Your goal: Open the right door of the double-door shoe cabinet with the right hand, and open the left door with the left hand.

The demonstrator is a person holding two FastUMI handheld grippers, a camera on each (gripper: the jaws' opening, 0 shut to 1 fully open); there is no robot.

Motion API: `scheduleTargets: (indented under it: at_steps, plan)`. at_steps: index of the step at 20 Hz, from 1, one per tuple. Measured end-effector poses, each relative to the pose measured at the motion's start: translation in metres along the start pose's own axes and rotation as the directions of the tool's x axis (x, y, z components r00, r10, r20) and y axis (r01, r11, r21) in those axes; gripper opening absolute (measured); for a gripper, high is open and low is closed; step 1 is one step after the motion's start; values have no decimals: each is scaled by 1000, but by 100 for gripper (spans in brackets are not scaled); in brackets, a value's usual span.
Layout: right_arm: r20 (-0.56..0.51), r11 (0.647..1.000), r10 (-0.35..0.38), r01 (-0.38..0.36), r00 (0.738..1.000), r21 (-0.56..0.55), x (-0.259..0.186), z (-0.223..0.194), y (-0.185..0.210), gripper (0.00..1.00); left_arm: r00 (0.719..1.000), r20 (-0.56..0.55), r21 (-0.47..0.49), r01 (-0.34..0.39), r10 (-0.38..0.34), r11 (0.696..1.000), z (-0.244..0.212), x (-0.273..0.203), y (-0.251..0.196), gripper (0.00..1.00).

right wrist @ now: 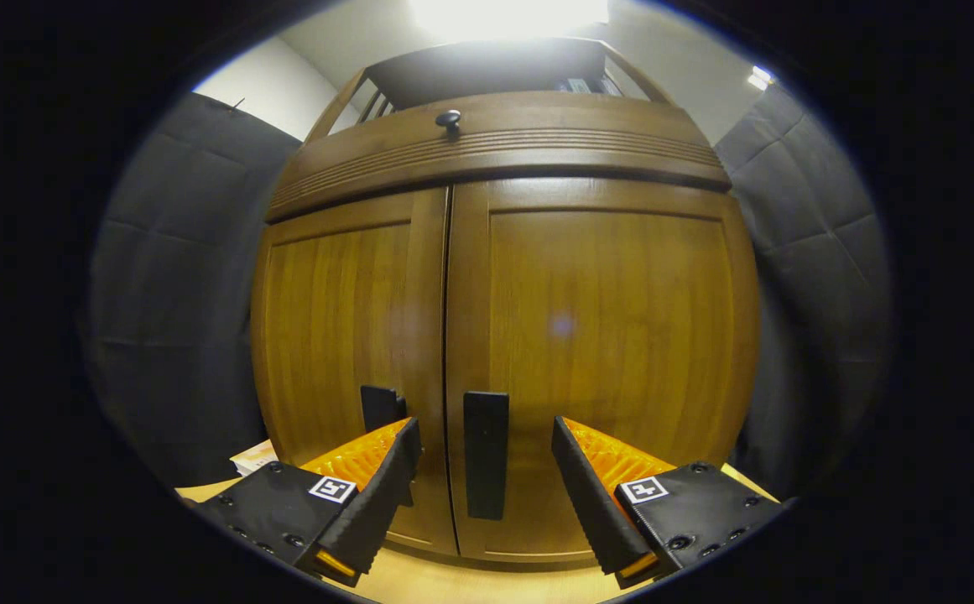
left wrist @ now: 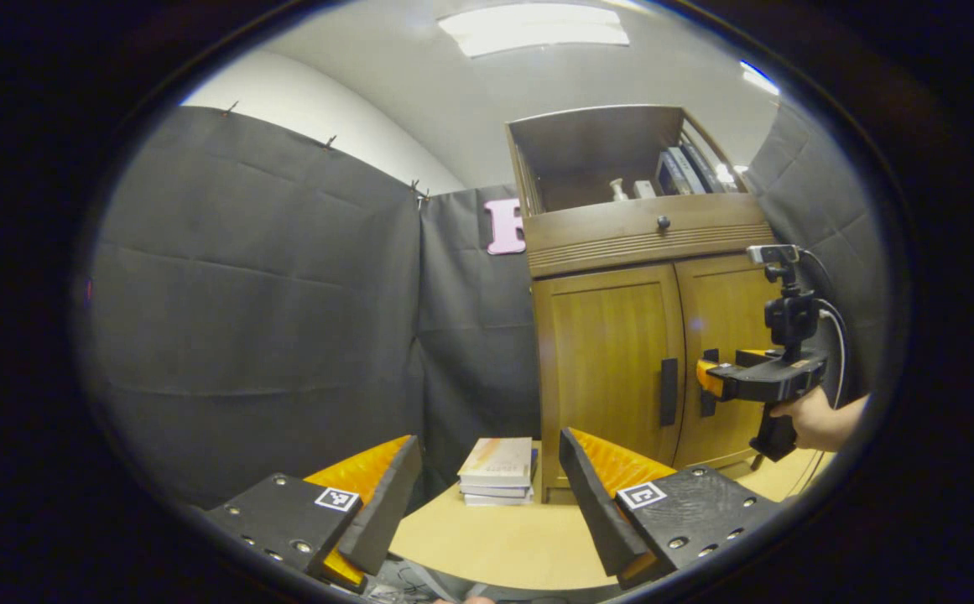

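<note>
Here, in the left gripper view, the left gripper [left wrist: 488, 486] is spread open and holds nothing. Straight ahead of it, between its fingers, a stack of books [left wrist: 497, 471] lies on the light wooden table [left wrist: 495, 549]. To the right of the books stands the shoe cabinet [left wrist: 638, 335], with both doors closed and a drawer knob [left wrist: 663, 222] above them. Further right, a hand [left wrist: 809, 419] holds the right gripper [left wrist: 707, 377] just in front of the right door [left wrist: 726, 335].

In the right gripper view, the right gripper [right wrist: 485, 470] is also open and empty. The right door handle [right wrist: 486, 466] stands between its fingers, whether touching I cannot tell. The left door handle [right wrist: 381, 408] is just above its left finger.
</note>
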State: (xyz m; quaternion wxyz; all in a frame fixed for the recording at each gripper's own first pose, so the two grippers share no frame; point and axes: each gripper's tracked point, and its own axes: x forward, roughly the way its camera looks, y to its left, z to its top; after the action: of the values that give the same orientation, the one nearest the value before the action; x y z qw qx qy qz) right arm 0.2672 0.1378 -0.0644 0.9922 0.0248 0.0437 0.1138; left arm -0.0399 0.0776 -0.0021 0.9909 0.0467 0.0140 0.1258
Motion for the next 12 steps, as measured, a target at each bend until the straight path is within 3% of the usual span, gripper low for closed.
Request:
scheduleTargets:
  at_steps: [4, 6, 9, 10, 12]
  plan:
    - [-57, 1000, 0, 0, 998, -11, 18, -23, 10, 91, 1000, -5, 6, -17, 17, 1000, -1, 1, 7, 97]
    - [-77, 1000, 0, -1, 997, -13, 26, -30, 9, 92, 1000, -9, 8, -25, 25, 1000, -3, 0, 12, 97]
    - [-94, 1000, -5, 6, 996, 10, 37, -30, 8, 58, 999, -18, 4, -35, 35, 999, -6, 0, 19, 97]
    - [-98, 1000, -27, 28, 995, 12, 40, -33, 4, 56, 999, -20, 4, -36, 36, 999, -9, -1, 20, 97]
    - [-99, 997, -44, 50, 994, 53, 41, -32, -4, 39, 999, -24, 2, -36, 36, 999, -10, -1, 21, 97]
